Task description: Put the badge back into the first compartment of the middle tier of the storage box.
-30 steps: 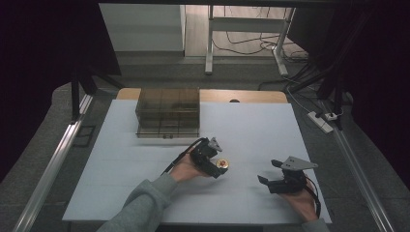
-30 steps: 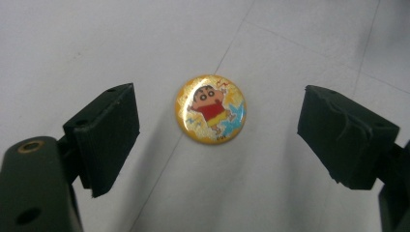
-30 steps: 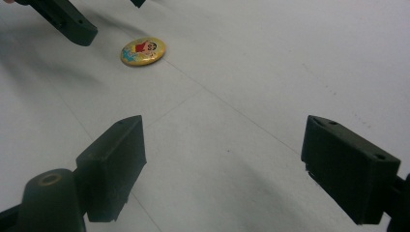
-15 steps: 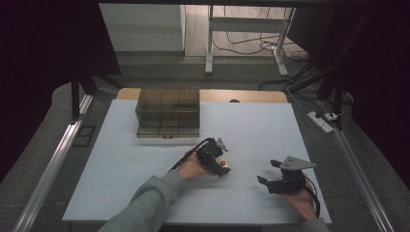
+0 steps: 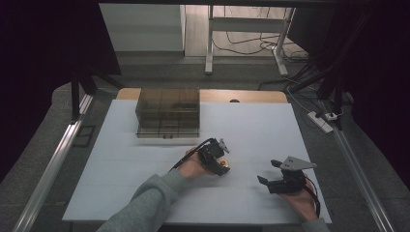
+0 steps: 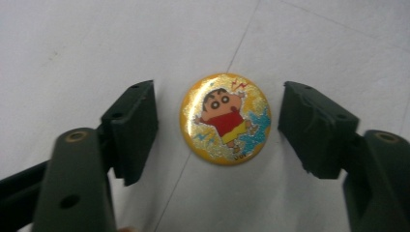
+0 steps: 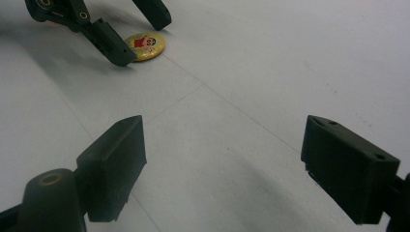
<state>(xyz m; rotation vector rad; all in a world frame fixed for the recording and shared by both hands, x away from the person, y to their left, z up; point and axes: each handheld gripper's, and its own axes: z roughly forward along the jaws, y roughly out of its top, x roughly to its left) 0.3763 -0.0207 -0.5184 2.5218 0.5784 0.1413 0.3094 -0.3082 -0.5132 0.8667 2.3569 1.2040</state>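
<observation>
A small round pin badge (image 6: 226, 119), gold and glittery with a cartoon child in a red shirt and yellow shorts printed on it, lies flat on the white table surface (image 5: 251, 130). In the left gripper view it sits between the two black jaws of the left gripper (image 6: 220, 130), roughly centred in the gap; bare white table shows between its rim and each pad, so neither jaw touches it. The jaws stand well apart, wider than the badge, and have hold of nothing. A thin seam line in the table covering runs under the badge.

In the high view the left gripper (image 5: 223, 166) is tipped down over the badge (image 5: 224, 165) near the middle of the table's front half, held by the person's left hand (image 5: 192, 167), with a grey sleeve (image 5: 145, 205) reaching in from the bottom edge.

The right gripper (image 5: 269, 171) sits well apart to the right, near the table's front right corner, in the person's right hand (image 5: 302, 200), with a grey three-cornered plate on top. Its jaws are spread wide with only bare table between them, and they point toward the badge (image 7: 145, 46), which lies far off beside the left gripper's jaw tips.

Toward the back of the table stands a smoky-brown translucent plastic box (image 5: 168, 112) with inner compartments, well apart from the badge and both grippers.
</observation>
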